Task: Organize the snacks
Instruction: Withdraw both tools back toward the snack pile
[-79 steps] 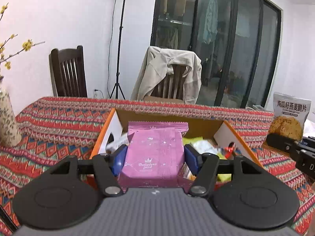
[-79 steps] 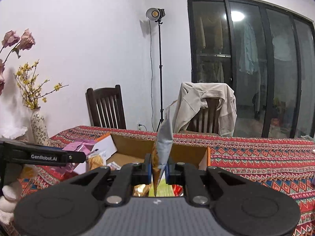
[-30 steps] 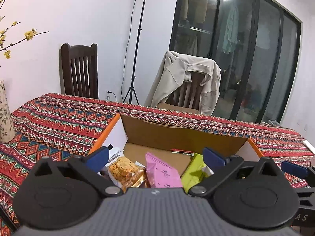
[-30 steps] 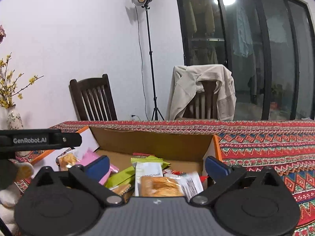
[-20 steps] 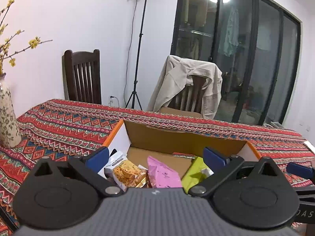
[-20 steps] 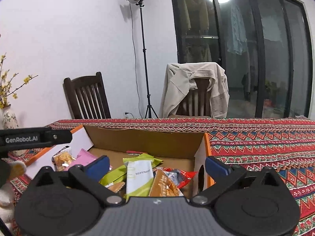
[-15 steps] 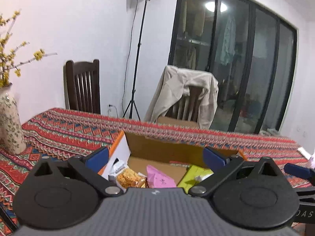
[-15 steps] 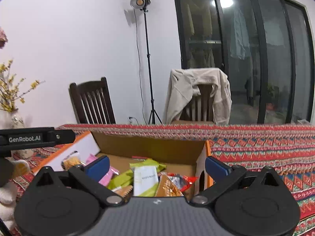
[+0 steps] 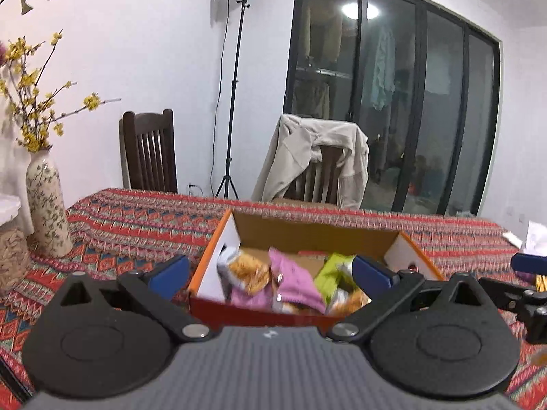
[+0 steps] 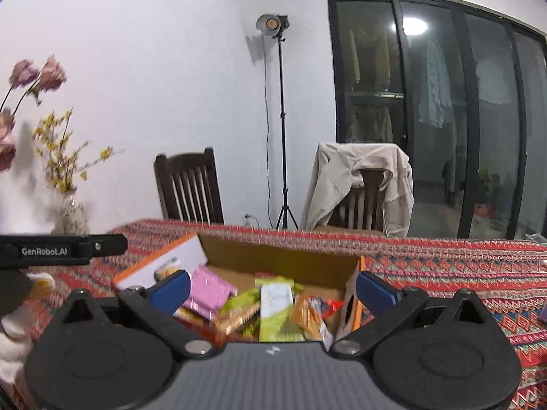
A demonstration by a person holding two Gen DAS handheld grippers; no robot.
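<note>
Tablecloth [image 9: 143, 218] bears snack box [image 9: 301, 229]; both grippers' fingers [image 9: 169, 275] spread, empty.

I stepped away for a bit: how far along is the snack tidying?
Done: several packets, a pink one and a green one among them, lie in the box. In hand: nothing; the left gripper and right gripper are both open and empty. Left: hard to tell; something small lies on the cloth far right, too blurred to identify.
</note>
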